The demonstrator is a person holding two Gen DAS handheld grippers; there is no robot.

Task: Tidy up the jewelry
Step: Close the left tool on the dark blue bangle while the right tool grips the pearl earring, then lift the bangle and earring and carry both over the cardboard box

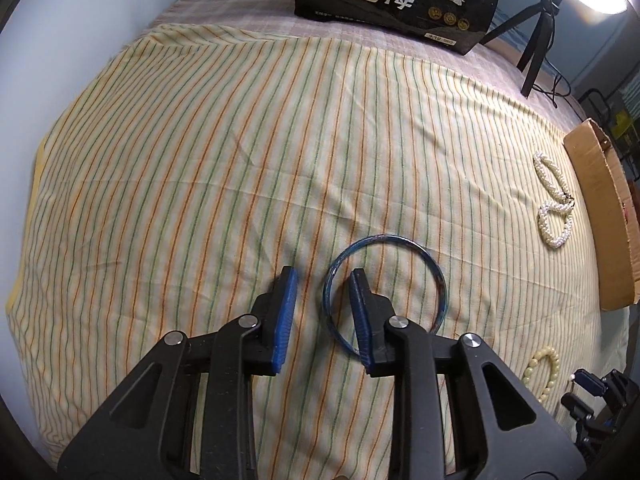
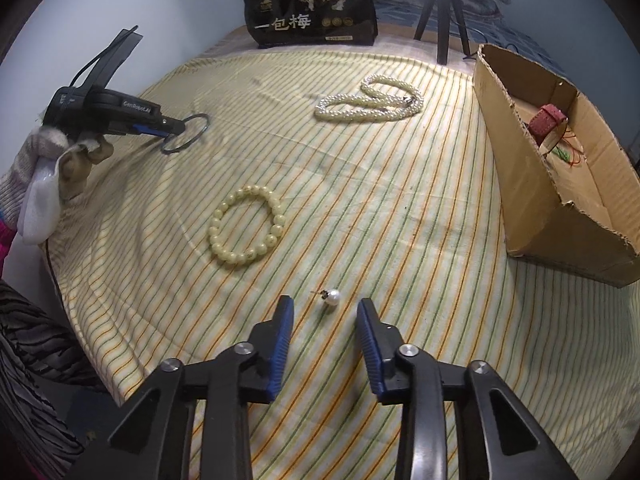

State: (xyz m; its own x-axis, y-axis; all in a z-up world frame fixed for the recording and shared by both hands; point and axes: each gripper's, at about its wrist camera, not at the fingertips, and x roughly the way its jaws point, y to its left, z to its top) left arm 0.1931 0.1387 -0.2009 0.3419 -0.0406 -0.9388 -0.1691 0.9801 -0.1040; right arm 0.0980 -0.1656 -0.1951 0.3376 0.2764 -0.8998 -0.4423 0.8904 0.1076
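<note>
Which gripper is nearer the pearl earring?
Right. The right gripper has the pearl earring lying just ahead, between its open jaws. The left gripper is far off across the cloth, at the blue bangle.

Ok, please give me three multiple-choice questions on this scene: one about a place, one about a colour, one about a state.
1. Where is the red strap? A in the box; B on the cloth; C on the bag.
2. What colour is the bangle? A red; B blue; C white.
3. The right gripper is: A shut on the pearl; B shut on the bracelet; C open.
Answers: 1 A, cardboard walls surround it; 2 B, its rim is blue; 3 C, its fingers stand apart and the pearl is untouched.
</note>
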